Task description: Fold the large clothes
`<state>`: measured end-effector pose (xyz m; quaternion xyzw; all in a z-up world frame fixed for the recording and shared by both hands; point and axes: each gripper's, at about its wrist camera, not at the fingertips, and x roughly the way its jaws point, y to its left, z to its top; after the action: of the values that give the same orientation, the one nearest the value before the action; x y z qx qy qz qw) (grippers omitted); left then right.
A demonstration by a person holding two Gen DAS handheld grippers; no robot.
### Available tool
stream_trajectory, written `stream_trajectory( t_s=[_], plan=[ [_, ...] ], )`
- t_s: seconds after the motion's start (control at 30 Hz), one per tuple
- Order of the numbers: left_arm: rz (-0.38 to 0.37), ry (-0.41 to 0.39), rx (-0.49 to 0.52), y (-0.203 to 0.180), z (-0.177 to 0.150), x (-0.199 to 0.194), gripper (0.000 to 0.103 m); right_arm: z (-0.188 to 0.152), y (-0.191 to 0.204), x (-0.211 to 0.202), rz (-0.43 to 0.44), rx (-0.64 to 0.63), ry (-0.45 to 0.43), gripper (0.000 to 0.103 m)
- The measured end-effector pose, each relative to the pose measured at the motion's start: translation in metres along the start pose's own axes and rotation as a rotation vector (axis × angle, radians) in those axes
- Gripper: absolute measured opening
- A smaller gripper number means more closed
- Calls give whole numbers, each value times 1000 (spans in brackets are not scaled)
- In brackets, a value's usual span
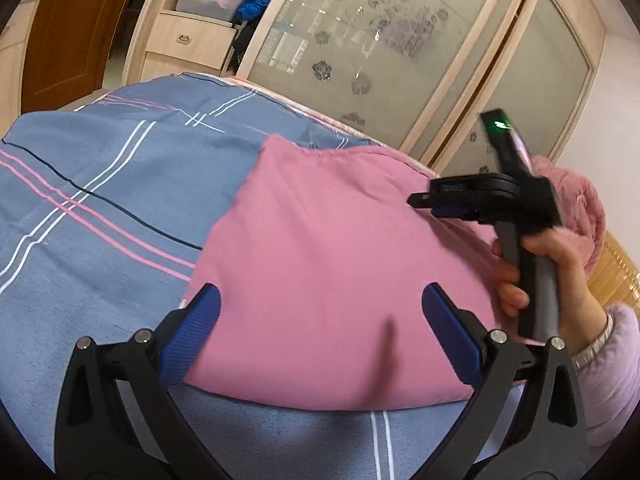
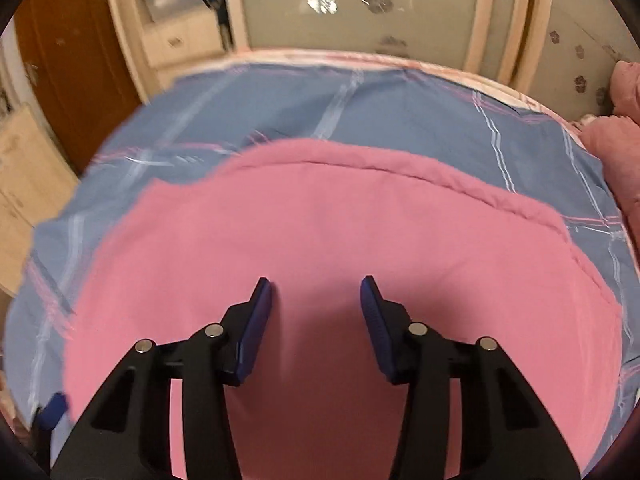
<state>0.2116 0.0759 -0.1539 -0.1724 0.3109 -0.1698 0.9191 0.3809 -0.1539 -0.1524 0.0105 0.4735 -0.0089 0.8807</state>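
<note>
A pink garment lies folded flat on the bed. It also fills the middle of the right wrist view. My left gripper is open and empty, just above the garment's near edge. My right gripper is open and empty, hovering over the middle of the garment. In the left wrist view the right gripper is held in a hand at the right, above the garment's right side.
The bed is covered by a blue sheet with white and pink stripes. A fluffy pink blanket is heaped at the right. A wardrobe with frosted sliding doors stands behind the bed, with a wooden door at the left.
</note>
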Motion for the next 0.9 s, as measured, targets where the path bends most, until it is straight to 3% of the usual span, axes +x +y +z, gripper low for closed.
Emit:
stream_trajectory(
  t_s=[0.13, 0.2, 0.33, 0.43, 0.53, 0.6, 0.7, 0.83, 0.9],
  plan=[
    [37, 13, 46, -6, -6, 5, 101, 19, -1, 36, -63, -12, 0, 58],
    [52, 16, 60, -8, -6, 7, 101, 25, -8, 34, -40, 41, -12, 59],
    [40, 10, 66, -8, -8, 5, 101, 10, -43, -27, 101, 152, -198, 59],
    [18, -3, 70, -11, -9, 1, 101, -15, -83, -65, 81, 212, -242, 59],
    [7, -5, 88, -17, -10, -3, 101, -52, -151, -88, 16, 334, -274, 59],
    [2, -2, 104, -22, -12, -2, 101, -66, -185, -80, -30, 389, -227, 59],
    [6, 11, 132, -30, -17, 4, 101, -84, -229, -39, -12, 484, -84, 59],
    [67, 18, 204, -42, -24, 15, 101, -84, -222, -8, -117, 345, -42, 72],
    [94, 22, 229, -45, -26, 20, 101, -82, -216, -11, -143, 310, -33, 72]
  ],
)
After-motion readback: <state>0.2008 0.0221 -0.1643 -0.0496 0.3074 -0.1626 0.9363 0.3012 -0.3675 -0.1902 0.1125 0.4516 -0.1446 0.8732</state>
